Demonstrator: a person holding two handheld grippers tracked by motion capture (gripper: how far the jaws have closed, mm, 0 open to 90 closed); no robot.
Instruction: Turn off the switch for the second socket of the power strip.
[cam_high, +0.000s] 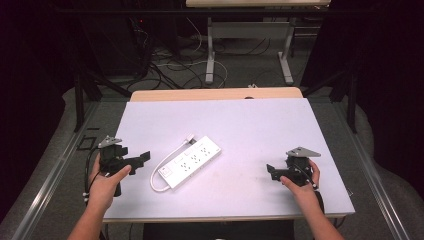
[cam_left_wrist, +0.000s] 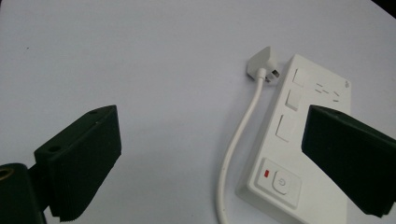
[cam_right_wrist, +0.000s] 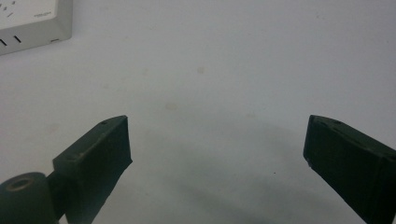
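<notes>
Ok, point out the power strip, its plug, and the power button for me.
power strip (cam_high: 192, 160): high view, middle of its white top face.
plug (cam_left_wrist: 262, 63): left gripper view, white plug body beside the strip's far end.
power button (cam_left_wrist: 282, 182): left gripper view, centre of the round symbol.

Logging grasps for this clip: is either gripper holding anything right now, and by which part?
Nothing is held: left gripper and right gripper both gape open over the table.
</notes>
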